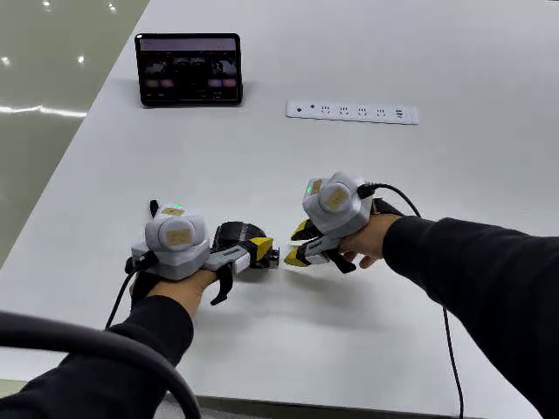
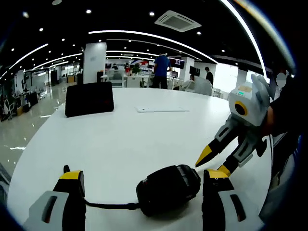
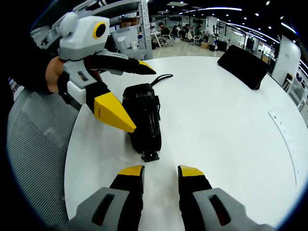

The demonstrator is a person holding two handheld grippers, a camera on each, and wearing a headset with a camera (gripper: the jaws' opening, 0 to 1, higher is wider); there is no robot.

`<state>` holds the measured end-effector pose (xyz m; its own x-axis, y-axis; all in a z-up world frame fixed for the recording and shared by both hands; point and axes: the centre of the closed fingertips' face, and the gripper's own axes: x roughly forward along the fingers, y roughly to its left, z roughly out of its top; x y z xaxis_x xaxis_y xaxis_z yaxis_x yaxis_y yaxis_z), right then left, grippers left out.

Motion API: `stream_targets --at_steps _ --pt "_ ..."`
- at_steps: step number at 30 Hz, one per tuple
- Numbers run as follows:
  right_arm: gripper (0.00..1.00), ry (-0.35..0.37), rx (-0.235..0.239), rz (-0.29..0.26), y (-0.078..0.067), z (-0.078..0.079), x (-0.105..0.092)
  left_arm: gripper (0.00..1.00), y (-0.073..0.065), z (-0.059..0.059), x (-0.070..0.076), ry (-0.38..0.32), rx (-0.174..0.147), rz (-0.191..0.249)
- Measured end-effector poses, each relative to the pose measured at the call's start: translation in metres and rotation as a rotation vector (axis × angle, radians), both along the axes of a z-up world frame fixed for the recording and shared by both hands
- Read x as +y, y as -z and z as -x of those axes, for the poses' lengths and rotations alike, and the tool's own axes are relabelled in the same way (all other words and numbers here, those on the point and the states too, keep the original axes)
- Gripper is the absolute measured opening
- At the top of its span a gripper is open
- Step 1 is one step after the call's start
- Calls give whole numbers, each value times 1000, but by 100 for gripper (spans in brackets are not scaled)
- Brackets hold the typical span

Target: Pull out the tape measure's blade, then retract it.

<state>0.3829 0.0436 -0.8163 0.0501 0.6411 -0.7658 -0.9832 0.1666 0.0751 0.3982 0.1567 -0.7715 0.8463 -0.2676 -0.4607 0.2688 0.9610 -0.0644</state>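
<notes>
The tape measure (image 3: 143,118) lies mid-frame between the spread jaws of the left gripper (image 2: 143,177), its blade tip (image 3: 150,155) pointing down toward the right gripper (image 3: 161,172), jaws parted.

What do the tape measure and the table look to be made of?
Tape measure: black case, probably plastic or rubber-coated; dull surface with moulded ridges and hardly any glare. Table: smooth white top, likely laminate or painted board; even, soft sheen and no grain. Its core cannot be told.
</notes>
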Motion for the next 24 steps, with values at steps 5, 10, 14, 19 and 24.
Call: stream_targets --at_steps 5,10,14,19,24 --pt "31 60 -23 -28 -15 -8 -16 100 -9 7 -2 79 50 108" --pt "42 95 -66 -54 -30 -11 -30 100 -19 19 -6 169 62 149" --pt "52 158 -69 -98 -43 -8 -43 100 -23 29 -1 209 69 136" --pt "66 219 -73 -131 -46 2 -68 99 -31 39 7 235 69 144" --pt "83 305 -98 -170 -48 10 -99 100 -41 49 12 267 53 131"
